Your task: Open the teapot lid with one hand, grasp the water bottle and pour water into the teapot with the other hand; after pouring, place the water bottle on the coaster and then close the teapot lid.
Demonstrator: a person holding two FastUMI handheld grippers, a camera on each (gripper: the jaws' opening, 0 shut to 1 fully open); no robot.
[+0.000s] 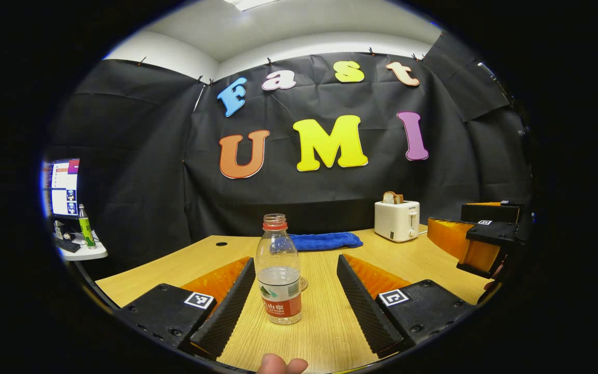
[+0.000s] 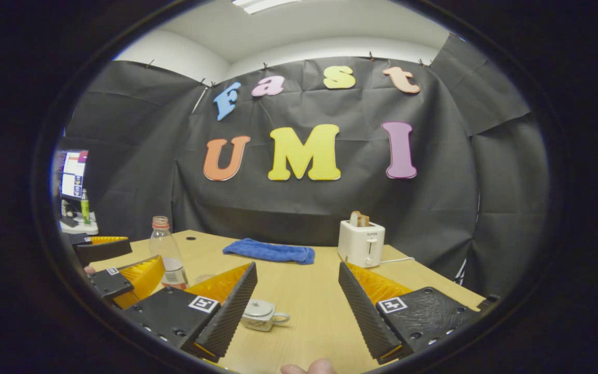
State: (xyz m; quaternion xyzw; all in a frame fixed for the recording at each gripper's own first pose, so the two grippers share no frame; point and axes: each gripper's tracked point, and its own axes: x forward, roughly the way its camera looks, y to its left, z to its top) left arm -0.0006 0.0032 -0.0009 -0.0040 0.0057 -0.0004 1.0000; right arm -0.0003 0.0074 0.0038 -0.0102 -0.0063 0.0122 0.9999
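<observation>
Between the spread fingers of the left tongs (image 1: 295,304) stood the water bottle (image 1: 278,270), uncapped and partly full, with neither finger touching it. A hard or off-centre squeeze could tip it or slop water out. The teapot (image 2: 261,314), lid on, sat just beside one finger of the right tongs (image 2: 297,306), which were also wide open and empty; a stray nudge could shove it. Farther back on the pale wooden worktop (image 2: 304,296) lay a blue cloth (image 2: 270,251) and a toaster (image 2: 361,242), against the black-draped booth wall.

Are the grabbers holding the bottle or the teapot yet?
No, nothing is held. The left gripper stands open around the water bottle; the right gripper is open.
</observation>
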